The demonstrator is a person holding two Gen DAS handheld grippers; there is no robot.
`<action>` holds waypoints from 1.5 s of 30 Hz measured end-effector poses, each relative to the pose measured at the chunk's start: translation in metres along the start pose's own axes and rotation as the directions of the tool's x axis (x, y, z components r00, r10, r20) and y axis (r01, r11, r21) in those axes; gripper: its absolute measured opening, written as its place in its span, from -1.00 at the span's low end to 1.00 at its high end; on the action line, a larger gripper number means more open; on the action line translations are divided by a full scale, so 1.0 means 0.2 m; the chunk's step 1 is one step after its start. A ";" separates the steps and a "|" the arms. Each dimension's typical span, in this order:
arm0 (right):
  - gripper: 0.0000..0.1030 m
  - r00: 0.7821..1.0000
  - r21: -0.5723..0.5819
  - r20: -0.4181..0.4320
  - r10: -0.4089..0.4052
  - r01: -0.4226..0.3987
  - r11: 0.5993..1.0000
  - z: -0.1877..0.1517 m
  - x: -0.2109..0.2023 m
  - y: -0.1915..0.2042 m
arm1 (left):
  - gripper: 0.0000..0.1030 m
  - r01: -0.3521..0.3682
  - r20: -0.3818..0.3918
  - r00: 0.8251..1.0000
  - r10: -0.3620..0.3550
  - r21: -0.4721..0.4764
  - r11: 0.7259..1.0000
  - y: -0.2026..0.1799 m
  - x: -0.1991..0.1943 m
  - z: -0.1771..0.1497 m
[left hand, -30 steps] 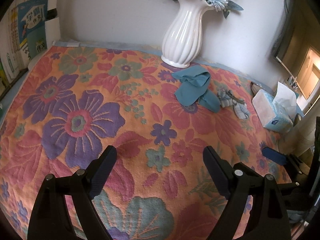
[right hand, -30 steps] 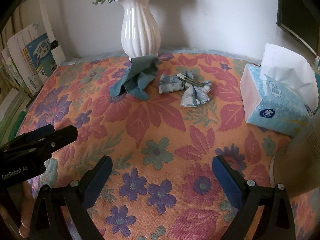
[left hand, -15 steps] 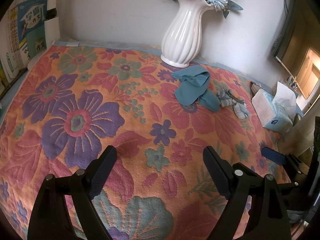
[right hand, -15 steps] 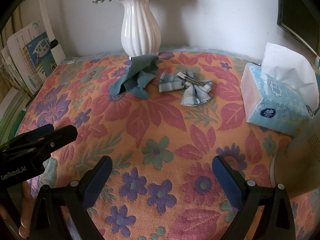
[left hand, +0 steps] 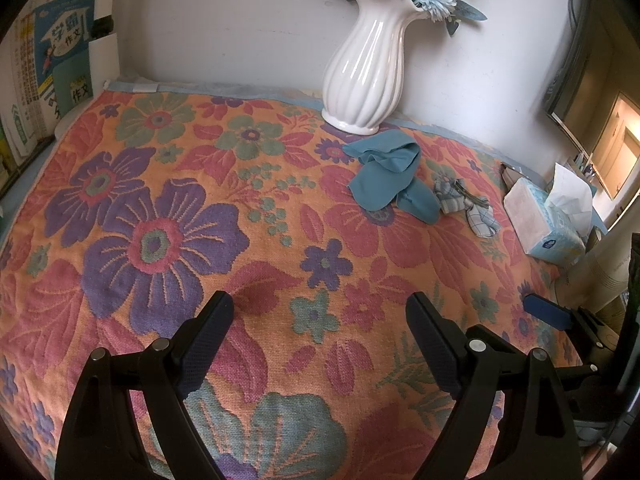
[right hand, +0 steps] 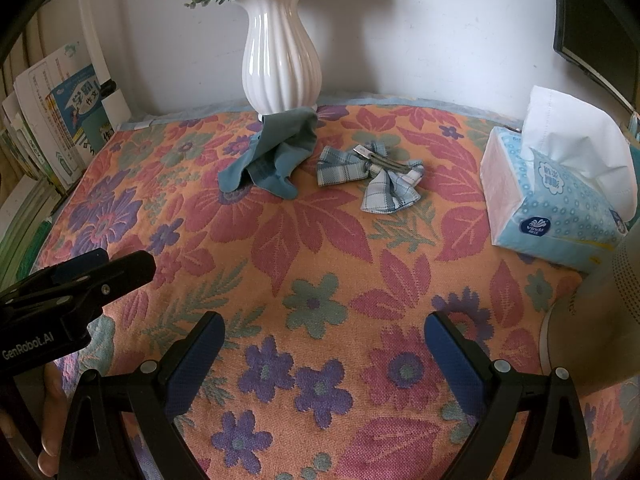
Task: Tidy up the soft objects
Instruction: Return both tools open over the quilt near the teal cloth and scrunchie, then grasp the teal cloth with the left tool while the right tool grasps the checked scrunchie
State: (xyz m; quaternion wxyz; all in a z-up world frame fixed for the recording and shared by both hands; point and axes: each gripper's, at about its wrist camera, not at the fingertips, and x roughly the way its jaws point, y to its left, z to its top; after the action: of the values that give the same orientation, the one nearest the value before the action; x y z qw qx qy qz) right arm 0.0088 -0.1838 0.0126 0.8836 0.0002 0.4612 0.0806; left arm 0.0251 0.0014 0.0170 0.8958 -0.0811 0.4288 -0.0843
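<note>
Two soft things: a teal cloth (right hand: pixel 276 152) and a plaid bow (right hand: pixel 372 178), side by side near the table's far edge.
Teal cloth: plain blue-green fabric, crumpled into loose folds; its far end lies against the foot of the vase (right hand: pixel 282 52), its near ends trail toward the table's middle.
Plaid bow: light blue and white check, bunched at the centre with loops and tails spread out; a metal clip lies along its top. It sits just right of the teal cloth; whether they touch I cannot tell.
Table: covered by an orange floral cloth (right hand: pixel 320 248) with red leaves and purple flowers.
Vase: white, ribbed, upright at the far edge, holding pale blue flowers.
Tissue box (right hand: pixel 556 208): light blue, at the right edge, a white tissue standing out of its top.
Books (right hand: pixel 60 120): upright along the left edge.
Left gripper (left hand: pixel 320 320): fingers (left hand: pixel 208 340) wide apart, holding nothing, over the near part of the table.
Right gripper (right hand: pixel 324 340): fingers (right hand: pixel 452 352) wide apart, holding nothing, over the near right part, well apart from both soft things.
</note>
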 end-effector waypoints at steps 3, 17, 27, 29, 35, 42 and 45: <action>0.94 1.000 0.018 0.015 -0.011 0.010 1.000 0.00 -0.02 -0.02 | 0.69 0.004 0.004 1.000 -0.004 -0.009 1.000 0.01 0.00 0.00; 0.79 0.999 0.195 -0.027 0.018 -0.013 0.981 0.31 -0.06 -0.18 | 0.66 0.017 -0.006 1.000 -0.017 0.068 0.998 -0.13 -0.16 0.25; 0.56 0.996 0.165 -0.051 -0.075 0.082 0.983 0.47 0.33 -0.19 | 0.65 0.124 -0.072 0.990 -0.117 0.096 0.988 -0.29 0.31 0.52; 0.45 0.995 0.126 -0.026 -0.100 0.103 0.987 0.46 0.35 -0.17 | 0.57 0.114 -0.097 0.990 -0.105 0.095 0.989 -0.29 0.41 0.52; -0.55 0.998 0.133 0.019 -0.067 0.064 0.989 0.46 0.33 -0.19 | -0.73 0.118 -0.102 0.989 -0.106 0.117 0.986 -0.29 0.53 0.49; -0.75 0.983 0.107 0.120 0.138 -0.151 0.983 0.37 0.15 -0.16 | -0.82 0.161 -0.082 0.984 -0.157 0.044 0.986 -0.18 0.33 0.40; -0.75 0.977 0.086 0.107 0.182 -0.191 0.978 0.25 0.03 -0.11 | -0.82 0.150 -0.053 0.988 -0.146 0.063 0.987 -0.13 0.14 0.28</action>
State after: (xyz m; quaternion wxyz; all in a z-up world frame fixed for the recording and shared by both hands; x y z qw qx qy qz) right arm 0.0564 -0.2000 0.0347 0.8928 0.0900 0.4183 0.1410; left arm 0.0846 -0.0259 0.0359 0.8786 -0.0808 0.4401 -0.1668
